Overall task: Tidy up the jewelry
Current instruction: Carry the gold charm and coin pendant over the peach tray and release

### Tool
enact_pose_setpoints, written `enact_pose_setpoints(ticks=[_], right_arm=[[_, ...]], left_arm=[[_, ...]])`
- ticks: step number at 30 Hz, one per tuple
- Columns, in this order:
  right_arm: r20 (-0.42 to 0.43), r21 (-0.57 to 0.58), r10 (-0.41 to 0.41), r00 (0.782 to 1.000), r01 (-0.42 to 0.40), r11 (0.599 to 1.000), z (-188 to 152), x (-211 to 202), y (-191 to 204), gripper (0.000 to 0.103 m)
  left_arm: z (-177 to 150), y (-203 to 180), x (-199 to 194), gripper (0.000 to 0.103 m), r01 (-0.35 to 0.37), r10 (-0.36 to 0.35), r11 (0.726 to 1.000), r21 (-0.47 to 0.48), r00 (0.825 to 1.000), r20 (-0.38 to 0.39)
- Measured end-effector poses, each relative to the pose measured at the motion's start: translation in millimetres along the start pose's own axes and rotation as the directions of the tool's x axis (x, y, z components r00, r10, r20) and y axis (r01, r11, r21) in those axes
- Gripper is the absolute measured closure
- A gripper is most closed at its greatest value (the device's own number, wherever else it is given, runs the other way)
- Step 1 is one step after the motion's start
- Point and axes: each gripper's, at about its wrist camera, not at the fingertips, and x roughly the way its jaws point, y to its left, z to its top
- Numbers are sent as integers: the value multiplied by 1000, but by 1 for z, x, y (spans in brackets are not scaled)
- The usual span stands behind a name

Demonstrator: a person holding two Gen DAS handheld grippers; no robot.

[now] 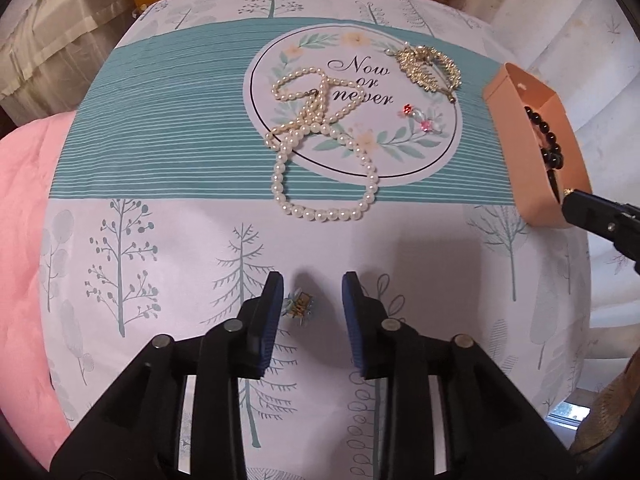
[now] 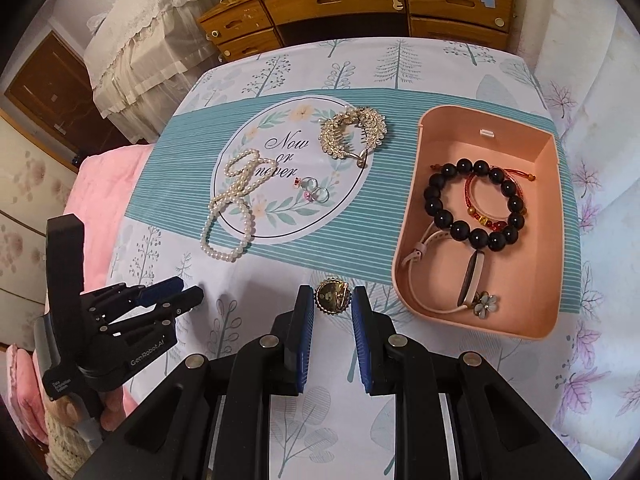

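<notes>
The left gripper is hanging released over the white tree-printed cloth covering the worktop, its blue pads apart. A small gold and pale-blue trinket is lying on the cloth between them, just beside the left pad; whether it is touching that pad cannot be told, and its shape is too small to name.

The right gripper is grasping a round gold scalloped brooch between its fingertips, just short of the pink plastic tray; the brooch's lower edge is hidden behind the pads.

Inside the tray are lying a black bead bracelet, a red cord bracelet partly under it, a pale-strapped watch band and a small flower charm. In the left wrist view the tray is seen edge-on and its contents are mostly cut off.

On the teal-striped band, over the round printed medallion, are resting a tangled string of white pearls, a gold rhinestone leaf hair comb and two small rings with pink stones, their settings hard to make out.

A hand is barely showing beneath the left gripper's handle in the right wrist view.
</notes>
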Motion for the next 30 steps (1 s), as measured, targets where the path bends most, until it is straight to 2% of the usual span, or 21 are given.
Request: enact_pose_setpoints(ticks=[5, 13, 17, 19, 21, 30], right_arm=[[-6, 6, 10, 1000, -10, 1000, -2, 1, -1, 84], [-13, 9, 12, 1000, -11, 1000, -3, 5, 1, 84], [-14, 9, 9, 1000, -9, 1000, -3, 7, 3, 84], [-16, 6, 6, 1000, -6, 1000, -3, 9, 4, 84], [-20, 6, 6, 1000, -6, 1000, -3, 11, 4, 84], [-12, 16, 7, 1000, -7, 1000, -3, 8, 0, 84]], left_arm=[[-3, 3, -9, 64, -12, 12, 1000, 8, 1000, 8], [-16, 7, 0, 64, -6, 7, 1000, 26, 999, -36], [-17, 14, 2, 74, 8, -8, 1000, -8, 1000, -29], [-16, 17, 2, 76, 12, -12, 1000, -16, 1000, -27], [-17, 15, 3, 85, 15, -16, 1000, -4, 999, -30], [-8, 11, -4, 88, 51, -51, 999, -19, 999, -12]])
